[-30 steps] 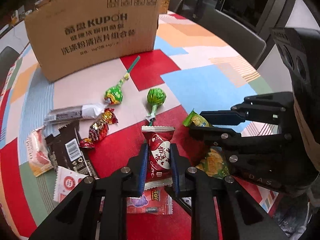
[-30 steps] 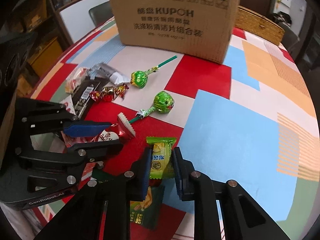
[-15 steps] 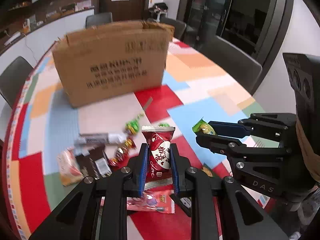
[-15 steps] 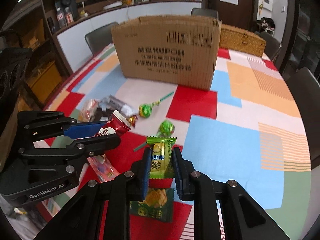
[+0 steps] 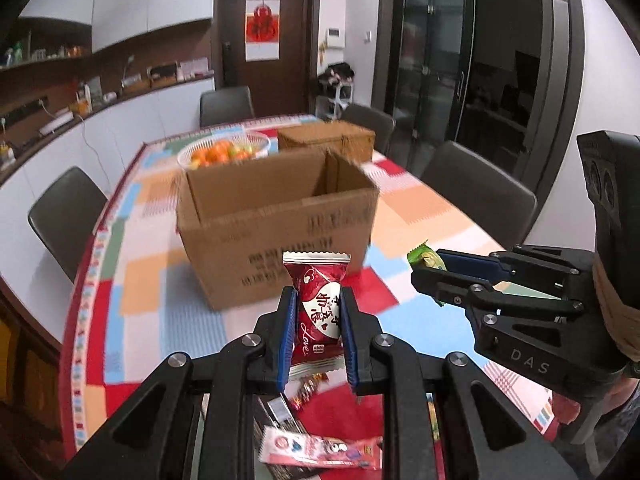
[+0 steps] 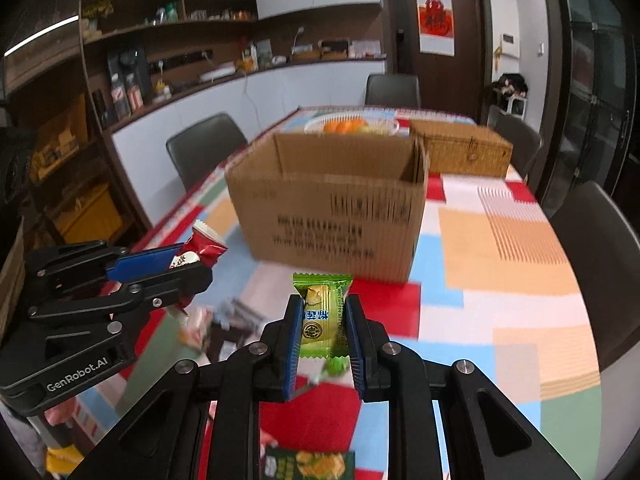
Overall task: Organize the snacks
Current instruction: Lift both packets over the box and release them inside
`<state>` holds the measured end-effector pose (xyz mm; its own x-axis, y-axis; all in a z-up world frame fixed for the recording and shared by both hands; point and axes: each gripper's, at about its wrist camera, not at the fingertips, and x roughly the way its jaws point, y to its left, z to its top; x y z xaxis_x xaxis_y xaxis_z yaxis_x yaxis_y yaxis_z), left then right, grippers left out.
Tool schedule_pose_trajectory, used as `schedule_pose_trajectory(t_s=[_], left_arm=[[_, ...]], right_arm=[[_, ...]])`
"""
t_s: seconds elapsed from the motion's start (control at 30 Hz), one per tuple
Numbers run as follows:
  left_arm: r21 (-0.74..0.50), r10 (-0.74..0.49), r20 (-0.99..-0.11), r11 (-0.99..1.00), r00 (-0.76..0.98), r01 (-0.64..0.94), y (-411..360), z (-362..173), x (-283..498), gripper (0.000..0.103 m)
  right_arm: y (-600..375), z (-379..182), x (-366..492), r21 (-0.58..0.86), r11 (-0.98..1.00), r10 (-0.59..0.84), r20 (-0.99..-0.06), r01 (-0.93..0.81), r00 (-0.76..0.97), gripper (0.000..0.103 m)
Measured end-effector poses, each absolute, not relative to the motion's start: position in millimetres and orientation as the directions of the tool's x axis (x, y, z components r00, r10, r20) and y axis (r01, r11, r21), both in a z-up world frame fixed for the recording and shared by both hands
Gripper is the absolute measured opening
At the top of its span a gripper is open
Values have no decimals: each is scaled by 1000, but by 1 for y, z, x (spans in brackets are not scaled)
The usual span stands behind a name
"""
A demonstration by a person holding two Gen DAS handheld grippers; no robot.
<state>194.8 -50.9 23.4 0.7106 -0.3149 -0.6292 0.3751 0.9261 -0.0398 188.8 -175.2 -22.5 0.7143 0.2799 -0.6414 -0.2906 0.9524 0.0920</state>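
Note:
My left gripper [image 5: 318, 300] is shut on a red snack packet [image 5: 319, 312] with white writing, held upright above the table. My right gripper [image 6: 323, 307] is shut on a green snack packet [image 6: 322, 316], also upright. Each gripper shows in the other's view: the right gripper [image 5: 430, 266] with the green packet [image 5: 424, 258] at the right, the left gripper [image 6: 192, 258] with the red packet [image 6: 202, 244] at the left. An open cardboard box [image 5: 276, 216] [image 6: 332, 204] stands ahead of both, its inside mostly hidden. Loose snacks [image 5: 320, 446] [image 6: 308, 464] lie on the table below.
The patchwork tablecloth [image 6: 500, 256] covers a long table. Behind the box sit a white bowl of oranges [image 5: 224, 152] [image 6: 352, 124] and a wicker basket [image 6: 464, 146]. Dark chairs [image 5: 64, 216] [image 6: 592, 248] ring the table. A counter and shelves line the left wall.
Both grippers have risen with their packets and tipped up. The box's open top and the room beyond have come into view. The loose snacks have dropped to the bottom of the frames.

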Motion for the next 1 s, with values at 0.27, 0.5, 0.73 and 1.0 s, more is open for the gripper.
schedule_pose_trajectory(t_s=[0.27,0.5,0.73,1.0], left_arm=[[-50,-314,-575,935,756,350,-41,59,215,22],[-45,-301,-572,940,763,337,-38,74,247,22],[-65,-297,-592,944,749,323,-33,77,285,22],[-107,-303,-642,945,705,308,-29,69,335,22]], right_arm=[[-170,20,207,79,954,282,-565,-289,776,22],[-168,40,236,93,955,286,-544,-282,789,23],[-167,47,273,104,957,280,-560,-269,780,23],[-162,45,322,109,960,270,-604,-258,750,23]])
